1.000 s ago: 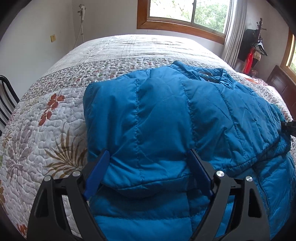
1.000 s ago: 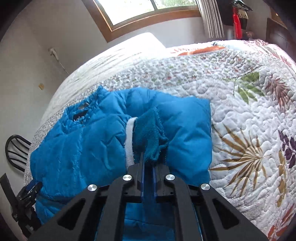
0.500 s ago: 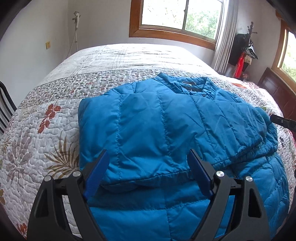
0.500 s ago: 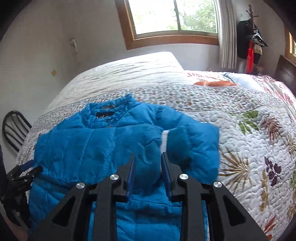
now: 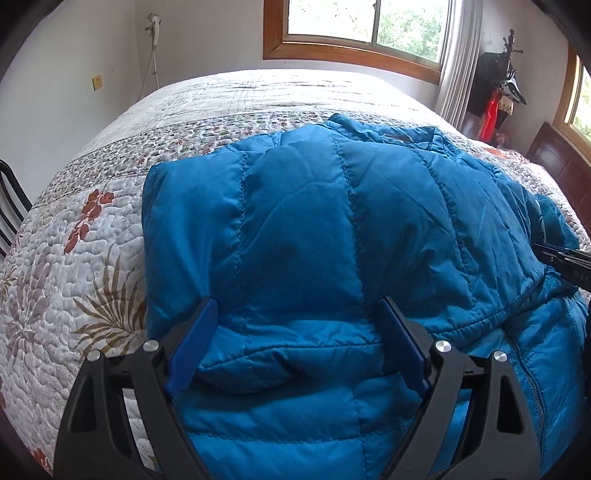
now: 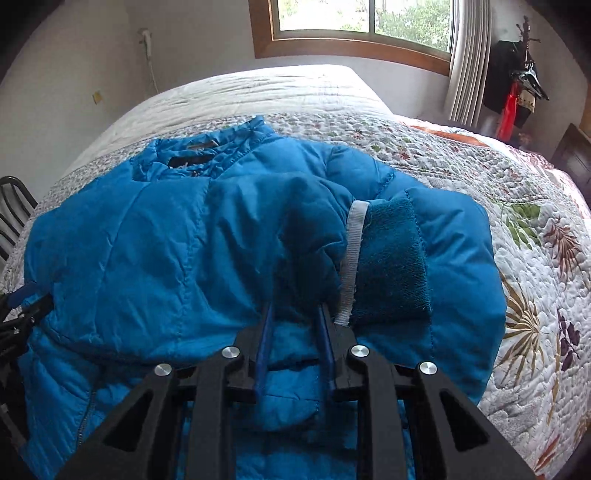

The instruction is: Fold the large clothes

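A blue quilted puffer jacket (image 5: 314, 229) lies on the bed with its sleeves folded over its body; it also shows in the right wrist view (image 6: 155, 251). My left gripper (image 5: 295, 310) is open wide, its jaws either side of a folded sleeve end, close above the fabric. My right gripper (image 6: 295, 310) is partly open, its jaws over the other sleeve's dark end, beside the fleece cuff (image 6: 391, 258) with a white band. It grips nothing. The right gripper's tip shows at the right edge of the left wrist view (image 5: 569, 262).
The bed (image 5: 74, 258) has a white floral quilt (image 6: 535, 258). A black chair (image 5: 11, 206) stands at its left. A window (image 6: 362, 22), a curtain (image 5: 458, 59) and a dark wooden headboard (image 5: 561, 170) are behind and to the right.
My right gripper has let go of the sleeve cuff, opened, drawn back, then come close over the sleeve again. My left gripper stays open and has moved closer to the jacket.
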The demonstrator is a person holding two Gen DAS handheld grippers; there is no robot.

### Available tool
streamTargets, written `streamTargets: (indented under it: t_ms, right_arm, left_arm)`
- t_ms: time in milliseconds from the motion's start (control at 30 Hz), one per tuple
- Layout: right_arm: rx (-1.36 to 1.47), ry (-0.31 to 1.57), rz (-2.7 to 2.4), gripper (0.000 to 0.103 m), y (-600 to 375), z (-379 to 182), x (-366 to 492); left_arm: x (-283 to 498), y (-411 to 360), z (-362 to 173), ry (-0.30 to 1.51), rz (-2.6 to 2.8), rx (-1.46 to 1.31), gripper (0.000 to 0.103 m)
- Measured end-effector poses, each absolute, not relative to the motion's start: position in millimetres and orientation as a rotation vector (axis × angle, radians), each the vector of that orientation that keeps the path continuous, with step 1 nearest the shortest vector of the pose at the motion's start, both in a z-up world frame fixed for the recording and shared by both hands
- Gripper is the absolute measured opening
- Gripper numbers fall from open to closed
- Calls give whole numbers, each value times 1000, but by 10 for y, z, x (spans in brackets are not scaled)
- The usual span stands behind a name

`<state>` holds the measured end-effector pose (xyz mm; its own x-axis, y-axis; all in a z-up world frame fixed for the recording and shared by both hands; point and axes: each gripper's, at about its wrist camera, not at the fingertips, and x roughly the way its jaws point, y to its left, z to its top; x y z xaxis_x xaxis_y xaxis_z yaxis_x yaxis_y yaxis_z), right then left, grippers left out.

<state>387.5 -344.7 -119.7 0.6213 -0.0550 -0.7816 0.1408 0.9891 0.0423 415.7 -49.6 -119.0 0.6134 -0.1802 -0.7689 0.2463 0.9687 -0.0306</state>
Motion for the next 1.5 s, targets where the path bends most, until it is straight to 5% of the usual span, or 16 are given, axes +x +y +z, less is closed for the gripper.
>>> streamTargets:
  t_ms: [300,733,1100,1500]
  right_arm:
    - [188,802,9,26,-3517,-905,3540]
    - [55,793,-2,65,-3365,-719,1482]
    - [178,776,-22,65,-3408,-936,490]
    - [396,843,72,65,-3542,-1388,334]
  left_arm:
    - [3987,-421,-993,859,-246,93,87]
    - [2428,544,-628,881,-224,81,91]
    - [1575,964,-922,962,-223,-51,91]
    - [1410,980,-1277,1066,-360,-283,91]
